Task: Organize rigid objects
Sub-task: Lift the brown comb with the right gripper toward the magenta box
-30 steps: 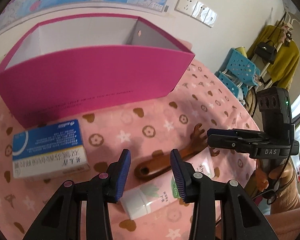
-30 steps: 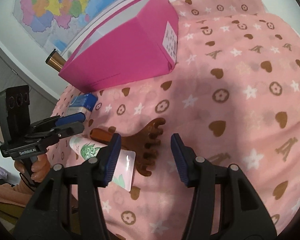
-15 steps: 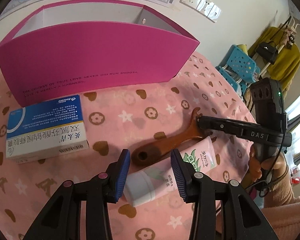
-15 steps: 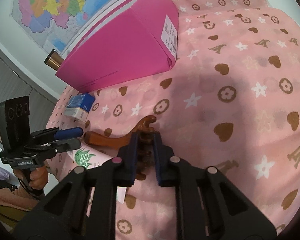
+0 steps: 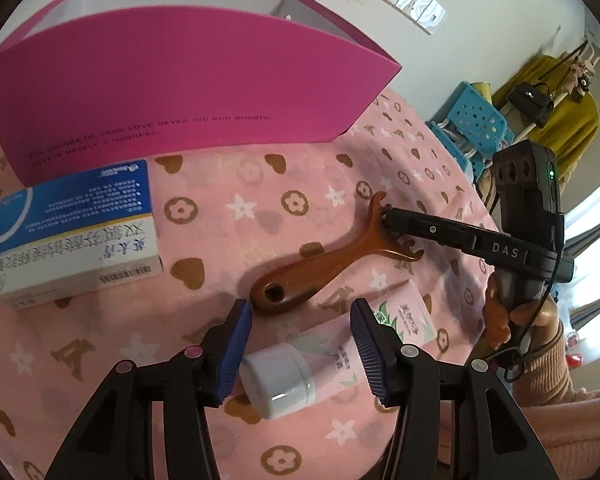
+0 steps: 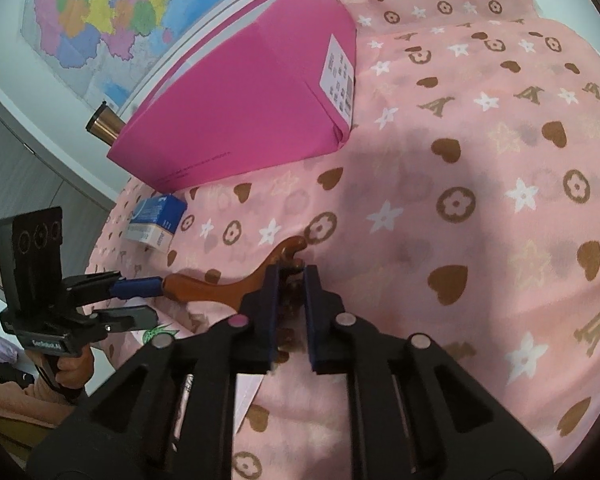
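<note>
- The right gripper (image 6: 291, 280) has its fingers clenched on the toothed head of the wooden comb (image 5: 320, 268); the right wrist view shows the teeth between the blue pads.
- The left gripper (image 5: 300, 344) is released, its ribbed fingers apart over the white cap of a pink cream tube (image 5: 320, 356), just short of the comb's rounded, holed handle.
- Glossy brown wood lies on soft pink patterned cloth (image 6: 480, 152).
- A blue-and-white medicine box (image 5: 72, 232) lies left.
- Farthest stands the open pink cardboard box (image 5: 180, 80); only the right view shows its side label.
</note>
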Motion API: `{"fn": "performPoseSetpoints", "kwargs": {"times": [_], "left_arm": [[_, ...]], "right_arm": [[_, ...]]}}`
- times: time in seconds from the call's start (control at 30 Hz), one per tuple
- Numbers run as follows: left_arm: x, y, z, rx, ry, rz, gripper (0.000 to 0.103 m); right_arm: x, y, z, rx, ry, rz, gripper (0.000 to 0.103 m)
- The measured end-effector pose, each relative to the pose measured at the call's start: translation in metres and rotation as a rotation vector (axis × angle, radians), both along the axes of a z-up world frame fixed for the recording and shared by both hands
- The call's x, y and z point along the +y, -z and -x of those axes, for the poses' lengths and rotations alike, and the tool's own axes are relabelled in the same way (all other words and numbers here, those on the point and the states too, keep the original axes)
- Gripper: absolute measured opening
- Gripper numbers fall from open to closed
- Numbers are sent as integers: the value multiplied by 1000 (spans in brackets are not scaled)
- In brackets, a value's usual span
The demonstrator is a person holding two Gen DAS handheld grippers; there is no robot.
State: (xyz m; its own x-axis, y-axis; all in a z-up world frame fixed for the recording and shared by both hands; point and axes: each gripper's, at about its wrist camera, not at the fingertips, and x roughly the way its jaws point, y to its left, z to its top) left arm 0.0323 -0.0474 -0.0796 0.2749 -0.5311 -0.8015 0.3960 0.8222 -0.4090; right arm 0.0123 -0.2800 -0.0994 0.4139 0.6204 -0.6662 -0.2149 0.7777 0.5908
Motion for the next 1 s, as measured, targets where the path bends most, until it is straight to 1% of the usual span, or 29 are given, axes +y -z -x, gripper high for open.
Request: {"fn": "performPoseSetpoints", "kwargs": {"times": [0.37,0.47,0.57,0.77,0.87,1.0], "left_arm": [[-7,2,-3,5,-22,-6,54],[-8,2,-3,1,-27,-10,54],[-11,1,-3,-10,-29,-18,54],[-10,-6,-3,-31,-38,-2,54],[-10,-11,-2,-55,-44,-10,54],[-8,-23,-2,-85,-51,0,54]], "right_arm": [[6,-2,3,-16,4,27,22],[9,-4,3,-21,3,38,26],[10,-8,4,-32,11,58,26],[9,-20,5,-66,15,61,26],[10,-28,6,-84,15,64,26],[11,-38,5,-110,13,68,26]]}}
